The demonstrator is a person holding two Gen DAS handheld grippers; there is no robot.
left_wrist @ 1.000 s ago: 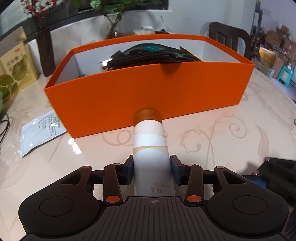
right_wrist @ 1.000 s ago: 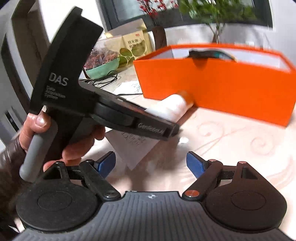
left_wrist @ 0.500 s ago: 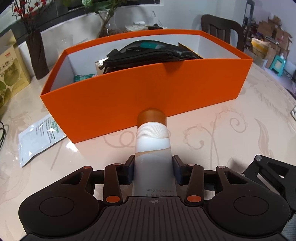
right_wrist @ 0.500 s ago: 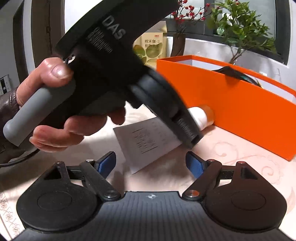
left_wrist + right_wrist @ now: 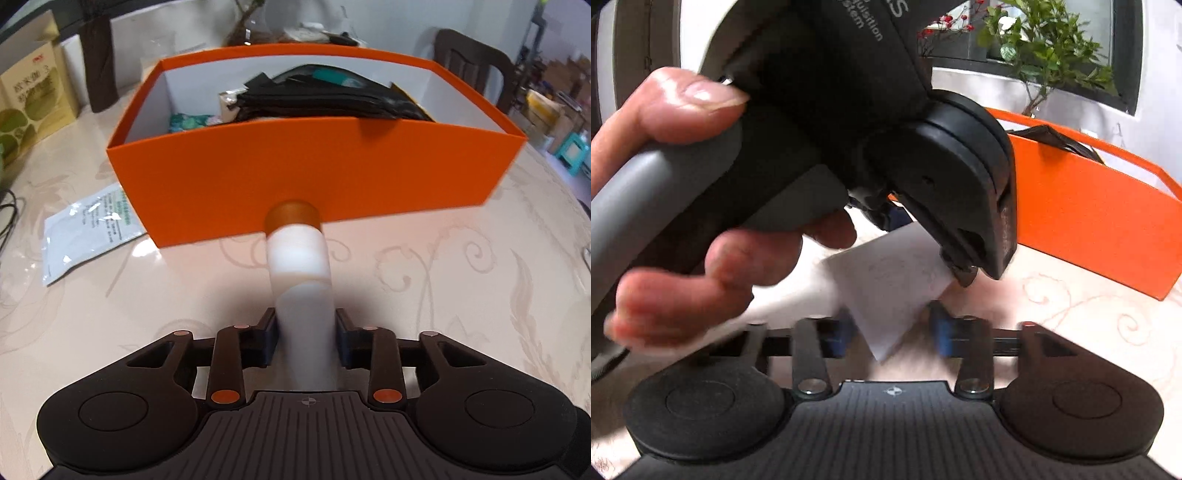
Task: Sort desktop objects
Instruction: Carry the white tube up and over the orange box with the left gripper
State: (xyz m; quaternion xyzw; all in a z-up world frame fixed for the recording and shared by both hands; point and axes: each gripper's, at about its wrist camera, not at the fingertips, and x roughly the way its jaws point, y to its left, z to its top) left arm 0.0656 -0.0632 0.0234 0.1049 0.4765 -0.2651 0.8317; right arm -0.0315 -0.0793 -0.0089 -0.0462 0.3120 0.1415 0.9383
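My left gripper (image 5: 306, 332) is closing on a white tube (image 5: 299, 266) with an orange cap, and both pads press on its sides. The cap points at the front wall of the orange box (image 5: 295, 173), which holds a black pouch (image 5: 325, 99) and other items. In the right wrist view a hand (image 5: 701, 258) holds the left gripper's body close in front. A white flat piece with faint print (image 5: 890, 280) sticks out from under it. Its corner lies between the blurred blue pads of my right gripper (image 5: 888, 334), whose jaws are closing with gaps still on both sides.
A white sachet (image 5: 88, 229) lies on the patterned table left of the box. A yellow carton (image 5: 29, 99) and a dark vase (image 5: 98, 70) stand at the back left, and a cable (image 5: 9, 214) lies at the left edge. A dark chair (image 5: 476, 62) is behind the box.
The left jaws have narrowed onto the tube. My right gripper has come closer to the left one, and its wide jaws have closed in around the white piece's corner.
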